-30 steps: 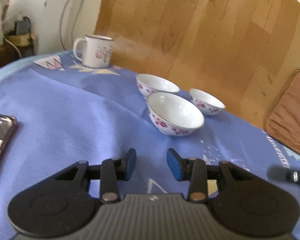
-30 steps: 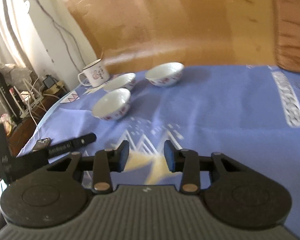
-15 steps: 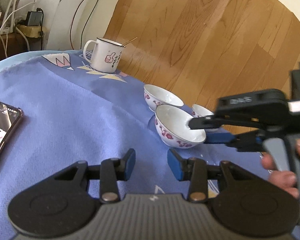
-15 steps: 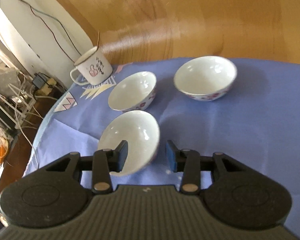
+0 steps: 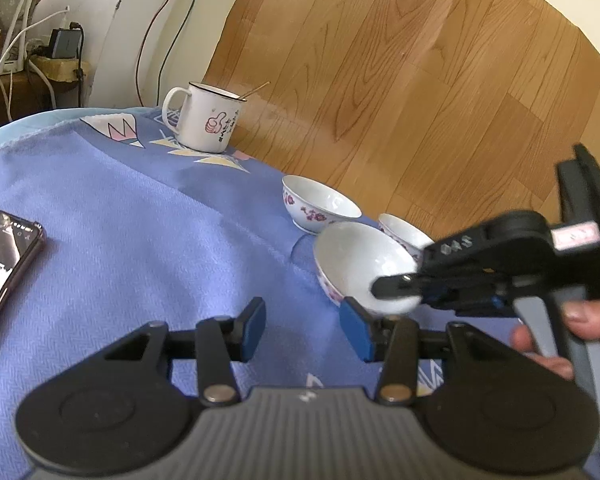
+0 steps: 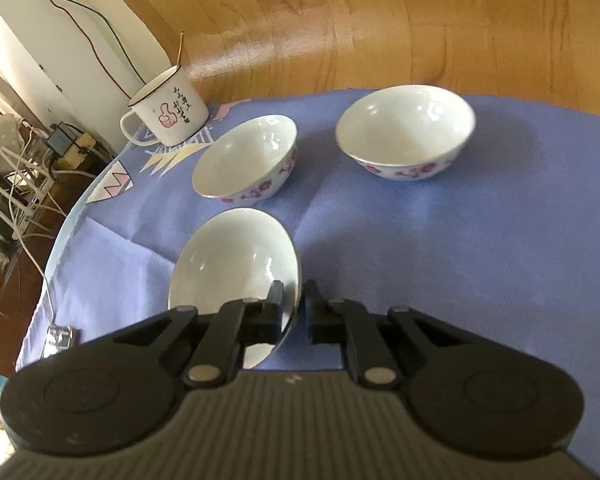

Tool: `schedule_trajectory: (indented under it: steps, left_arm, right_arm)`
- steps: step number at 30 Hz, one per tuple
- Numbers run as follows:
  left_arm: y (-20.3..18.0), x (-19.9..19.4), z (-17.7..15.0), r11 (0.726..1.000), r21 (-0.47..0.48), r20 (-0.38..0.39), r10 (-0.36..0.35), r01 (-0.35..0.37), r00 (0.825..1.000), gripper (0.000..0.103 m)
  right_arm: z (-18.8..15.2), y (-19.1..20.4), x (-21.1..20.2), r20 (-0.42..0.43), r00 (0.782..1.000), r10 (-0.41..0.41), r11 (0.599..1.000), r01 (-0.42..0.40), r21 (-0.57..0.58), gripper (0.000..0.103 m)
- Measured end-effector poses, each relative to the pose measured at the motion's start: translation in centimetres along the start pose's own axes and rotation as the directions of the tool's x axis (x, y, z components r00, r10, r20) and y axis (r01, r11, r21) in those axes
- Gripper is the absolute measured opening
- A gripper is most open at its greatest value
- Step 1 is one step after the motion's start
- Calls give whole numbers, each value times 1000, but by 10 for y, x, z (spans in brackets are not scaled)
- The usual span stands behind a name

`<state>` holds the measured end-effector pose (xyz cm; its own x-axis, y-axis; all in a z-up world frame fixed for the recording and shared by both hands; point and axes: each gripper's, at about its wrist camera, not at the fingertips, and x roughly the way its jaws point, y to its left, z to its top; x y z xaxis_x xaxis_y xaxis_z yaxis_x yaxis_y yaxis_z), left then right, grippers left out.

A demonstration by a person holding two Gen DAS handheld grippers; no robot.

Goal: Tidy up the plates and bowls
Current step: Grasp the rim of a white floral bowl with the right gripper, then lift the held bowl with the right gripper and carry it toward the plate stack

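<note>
Three white bowls with pink flowers stand on the blue tablecloth [image 6: 460, 240]. My right gripper [image 6: 294, 300] is shut on the rim of the nearest bowl [image 6: 228, 264], one finger inside and one outside. In the left wrist view that bowl [image 5: 356, 264] is tipped up, its mouth facing left, and the right gripper [image 5: 384, 292] pinches its near rim. The second bowl [image 6: 246, 158] and the third bowl [image 6: 406, 134] sit upright behind it. My left gripper [image 5: 302, 328] hovers over bare cloth just left of the held bowl, its jaws opening with nothing between them.
A white enamel mug [image 5: 206, 118] with a thumbs-up print and a stick in it stands at the table's far edge. A phone [image 5: 4, 256] lies at the left edge. A person's hand [image 5: 580, 320] holds the right gripper's handle. Wooden floor lies beyond; cables and a router at left.
My right gripper came in from the right to the nearest bowl and shut on its rim, and the bowl now tips up. My left gripper's jaws stand a little wider.
</note>
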<state>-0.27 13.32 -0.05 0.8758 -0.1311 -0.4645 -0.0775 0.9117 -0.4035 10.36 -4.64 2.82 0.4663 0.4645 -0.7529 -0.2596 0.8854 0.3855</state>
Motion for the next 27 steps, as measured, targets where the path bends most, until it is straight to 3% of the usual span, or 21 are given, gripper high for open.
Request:
schedule_trajectory:
  steps: [11,16,19,23,25,27]
  left_arm:
    - [-3,1,0,1000,15,-13,11,-11,1000,45]
    - [-12,6,2,998,22,-92,-63,66,994,45]
    - [-35,3,0,986,29,-142,-160,165,977,46]
    - [-70,13,-5,967,33,-250,-236,252,939,52]
    - [-80,21,-8,964,14,-297,-251,267,921,52]
    - [-85,29,-11,966,-1,-319,-244,257,916,51]
  right_arm:
    - [-31,-38,-49,-4,1000,-13,999,14,30,11]
    - [-47,-55,-74,1,1000,-22,997,22,72,9]
    - [-54,-60,-87,12,1000,-18,997,17,82,7]
    - [-63,-68,-98,25,1000,-11,996,9,93,6]
    - [-67,-71,-100,26,1000,-14,995,11,97,6]
    - [-70,-74,-100,26,999,-20,995,17,99,7]
